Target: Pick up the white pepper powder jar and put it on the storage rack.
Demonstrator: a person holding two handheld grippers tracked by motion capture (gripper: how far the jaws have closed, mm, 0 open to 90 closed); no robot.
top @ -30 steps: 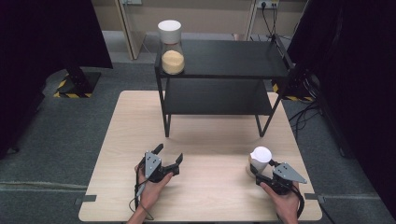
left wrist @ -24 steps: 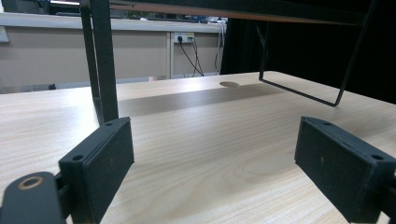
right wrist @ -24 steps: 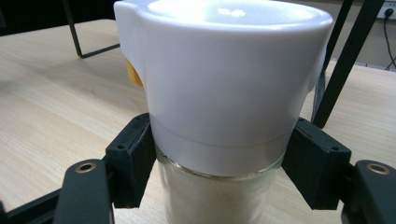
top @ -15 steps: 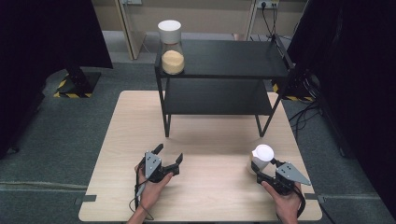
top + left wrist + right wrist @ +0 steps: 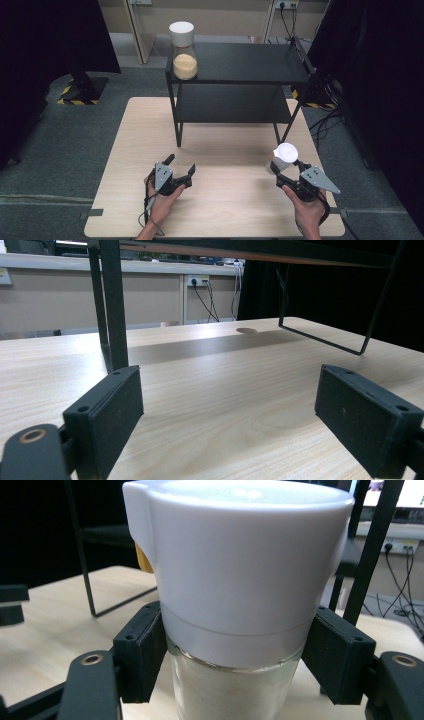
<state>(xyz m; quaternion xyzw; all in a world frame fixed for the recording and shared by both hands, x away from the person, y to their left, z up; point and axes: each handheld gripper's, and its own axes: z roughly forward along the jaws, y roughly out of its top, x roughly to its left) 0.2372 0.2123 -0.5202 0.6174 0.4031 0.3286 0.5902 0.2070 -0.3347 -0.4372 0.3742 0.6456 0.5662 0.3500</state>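
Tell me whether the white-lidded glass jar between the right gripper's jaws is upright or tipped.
Upright: the white-lidded glass jar has its lid on top.

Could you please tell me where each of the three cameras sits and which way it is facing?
High view: above the person's side, looking forward and down on the table, the black shelf, both forearms, the left gripper and the right gripper.
Left gripper view: low on the left gripper, looking between its open jaws across bare tabletop to the shelf's legs.
Right gripper view: on the right gripper, facing the white-lidded jar between its jaws.
Shared: jar, high and right gripper views.
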